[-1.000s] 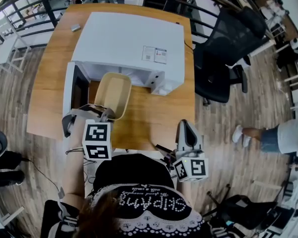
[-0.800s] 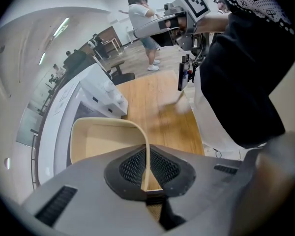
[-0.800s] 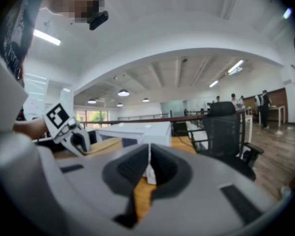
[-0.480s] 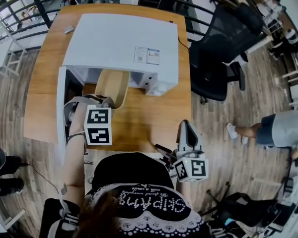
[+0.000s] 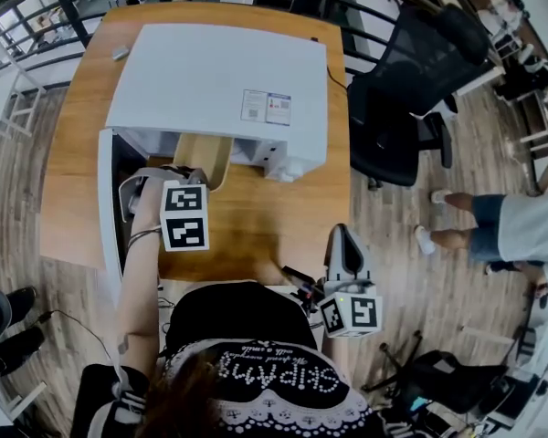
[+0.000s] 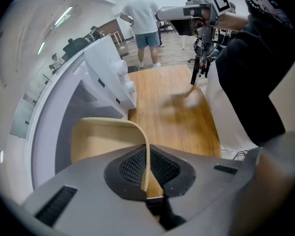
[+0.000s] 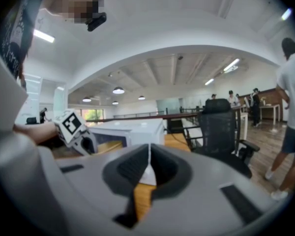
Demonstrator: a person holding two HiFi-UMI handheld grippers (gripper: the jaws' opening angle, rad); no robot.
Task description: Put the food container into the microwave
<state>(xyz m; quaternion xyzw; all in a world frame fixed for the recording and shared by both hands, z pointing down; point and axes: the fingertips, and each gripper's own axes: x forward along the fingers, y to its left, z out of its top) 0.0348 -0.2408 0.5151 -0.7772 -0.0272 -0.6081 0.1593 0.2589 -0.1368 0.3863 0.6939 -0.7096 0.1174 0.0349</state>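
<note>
**Container partway into microwave, held by its rim**

Hidden or unclear: in the head view the far part of the container (image 5: 204, 151) sits under the microwave (image 5: 219, 71) roof. Its near end is covered by the left claw (image 5: 167, 179), so I cannot tell how deep it is. The label (image 5: 265, 107) on the roof has print too small to read. A small grey item (image 5: 121, 53) lies at the far left corner of the surface (image 5: 283, 213); I cannot identify it.

Left claw: in the left gripper view it is pinching the container's thin near wall. The container is tan and open-topped, and its front end is in the cavity mouth.

Right claw (image 5: 344, 243): pressed together on nothing, held low at the near edge of the surface and well apart from the microwave.

Around: the door (image 5: 103, 203) is swung open to the left and seen edge-on, just beside the left claw. A black chair (image 5: 411, 89) stands near the right side of the surface. A person (image 5: 516, 231) on the floor beyond it is cut off by the frame edge.
</note>
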